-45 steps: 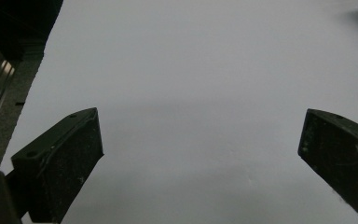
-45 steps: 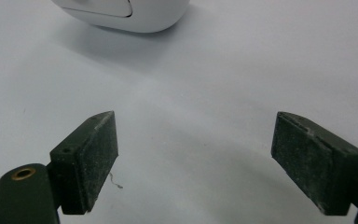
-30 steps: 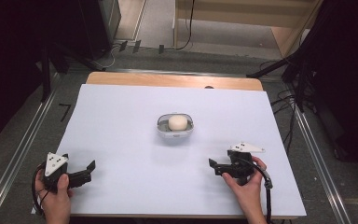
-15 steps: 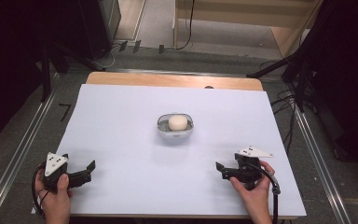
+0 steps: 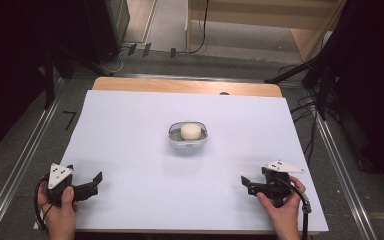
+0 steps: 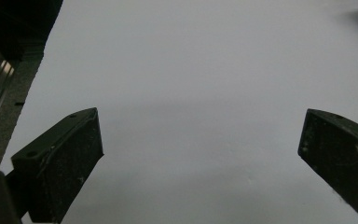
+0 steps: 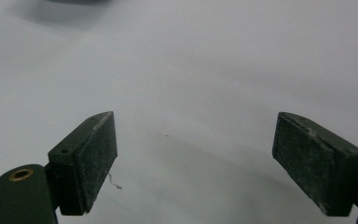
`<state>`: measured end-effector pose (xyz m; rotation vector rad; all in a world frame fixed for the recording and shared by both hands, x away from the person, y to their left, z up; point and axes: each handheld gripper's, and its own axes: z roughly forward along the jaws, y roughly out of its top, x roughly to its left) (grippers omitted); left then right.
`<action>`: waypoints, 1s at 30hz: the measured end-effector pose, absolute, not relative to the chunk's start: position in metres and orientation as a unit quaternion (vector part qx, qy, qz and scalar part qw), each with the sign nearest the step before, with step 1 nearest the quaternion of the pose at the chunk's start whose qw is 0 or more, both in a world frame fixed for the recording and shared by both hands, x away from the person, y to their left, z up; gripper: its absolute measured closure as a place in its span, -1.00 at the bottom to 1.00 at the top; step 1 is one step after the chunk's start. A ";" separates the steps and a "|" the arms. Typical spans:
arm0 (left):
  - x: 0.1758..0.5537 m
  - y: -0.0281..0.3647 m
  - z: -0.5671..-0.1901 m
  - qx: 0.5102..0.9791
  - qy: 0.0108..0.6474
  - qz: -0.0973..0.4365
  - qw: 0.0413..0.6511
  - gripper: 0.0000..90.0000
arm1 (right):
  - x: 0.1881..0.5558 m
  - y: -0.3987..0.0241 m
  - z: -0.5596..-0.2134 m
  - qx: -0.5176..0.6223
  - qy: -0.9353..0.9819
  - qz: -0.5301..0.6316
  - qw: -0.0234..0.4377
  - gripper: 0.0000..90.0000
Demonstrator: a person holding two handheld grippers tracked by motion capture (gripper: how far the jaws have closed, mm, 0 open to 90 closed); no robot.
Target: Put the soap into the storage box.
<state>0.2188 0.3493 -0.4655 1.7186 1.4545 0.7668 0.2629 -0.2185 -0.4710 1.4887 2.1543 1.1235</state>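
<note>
The white table (image 5: 130, 150) carries a small clear bowl (image 5: 188, 136) with a pale round lump (image 5: 190, 131), ahead of and between both grippers. The right gripper (image 5: 246, 184) sits slightly nearer than the left gripper (image 5: 96, 181); both jaws gape wide, empty.

A small clear bowl (image 5: 188, 136) with rounded corners stands upright near the middle of the white counter (image 5: 130, 125), slightly toward its far edge. Inside it lies a pale, cream-coloured rounded lump (image 5: 190, 131), resting against the bowl's bottom and centred within its rim. The bowl casts a faint shadow on its near side.
</note>
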 end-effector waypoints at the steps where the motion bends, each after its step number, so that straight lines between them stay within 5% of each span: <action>1: 0.219 0.349 -0.465 0.671 0.568 0.299 0.372 -0.99 | 0.262 -0.221 -0.471 0.517 0.747 0.391 0.147 -0.68; 30: 0.219 0.349 -0.466 0.671 0.565 0.301 0.374 -0.99 | 0.247 -0.275 -0.472 0.559 0.720 0.376 0.168 -0.69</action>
